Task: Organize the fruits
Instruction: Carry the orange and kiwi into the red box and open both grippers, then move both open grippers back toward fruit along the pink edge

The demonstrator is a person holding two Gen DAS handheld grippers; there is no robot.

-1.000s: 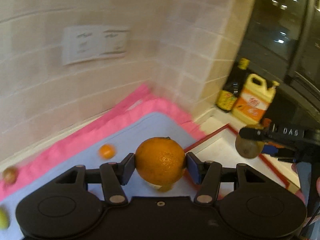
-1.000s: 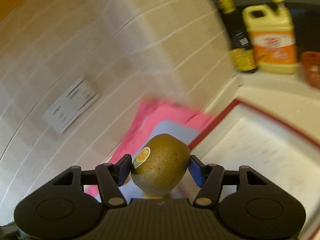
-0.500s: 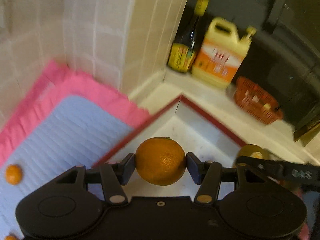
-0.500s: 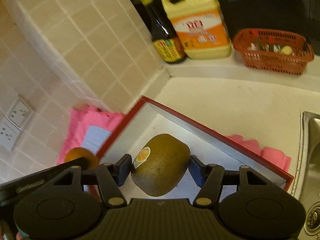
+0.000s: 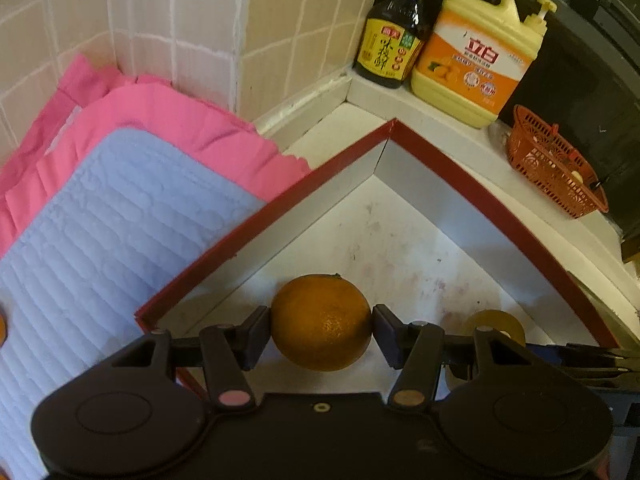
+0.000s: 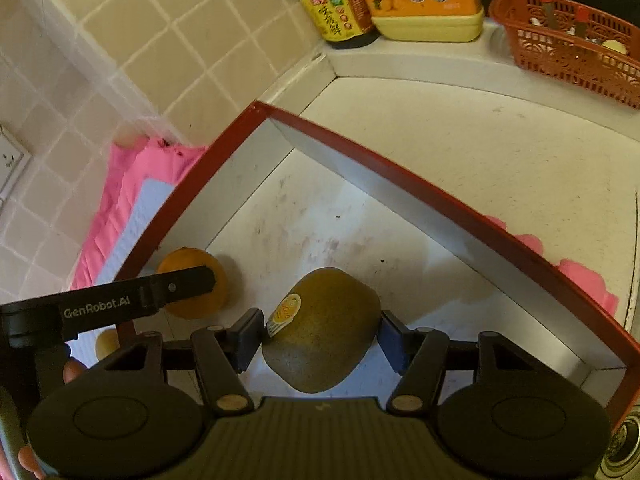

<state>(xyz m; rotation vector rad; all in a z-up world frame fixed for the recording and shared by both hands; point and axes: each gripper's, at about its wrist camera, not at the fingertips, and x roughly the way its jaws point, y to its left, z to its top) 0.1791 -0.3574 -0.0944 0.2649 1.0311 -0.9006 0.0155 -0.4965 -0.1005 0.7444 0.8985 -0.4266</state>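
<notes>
While the left gripper (image 5: pixel 322 332) squeezes an orange (image 5: pixel 321 322) between its two dark pads, the right gripper (image 6: pixel 320 334) squeezes a brown kiwi (image 6: pixel 324 330) the same way. Both fruits are up in the air over the white floor of a big box with a red rim (image 5: pixel 472 188). The orange hangs near the box's left wall, and the kiwi hangs more toward the middle. A small yellow sticker (image 6: pixel 285 314) sits on the kiwi's left side, right by the left pad. From the right wrist view, the orange (image 6: pixel 192 284) shows at the left with one black finger of the left gripper (image 6: pixel 176 286) across it, and a fingertip of the person's hand (image 6: pixel 74 370) peeks out under that tool. From the left wrist view, a bit of the kiwi (image 5: pixel 496 322) peeks out behind the right-hand finger arm. A pale blue quilted mat (image 5: pixel 104 240) lies on a pink cloth (image 5: pixel 188 128) to the left of the box, against the tiled wall (image 5: pixel 180 24). Behind the box's far corner, on a white ledge, stand a dark sauce bottle (image 5: pixel 390 48) and a yellow soap jug (image 5: pixel 480 52) just beside each other. A red plastic basket (image 5: pixel 554 164) sits to the right of the jug.
</notes>
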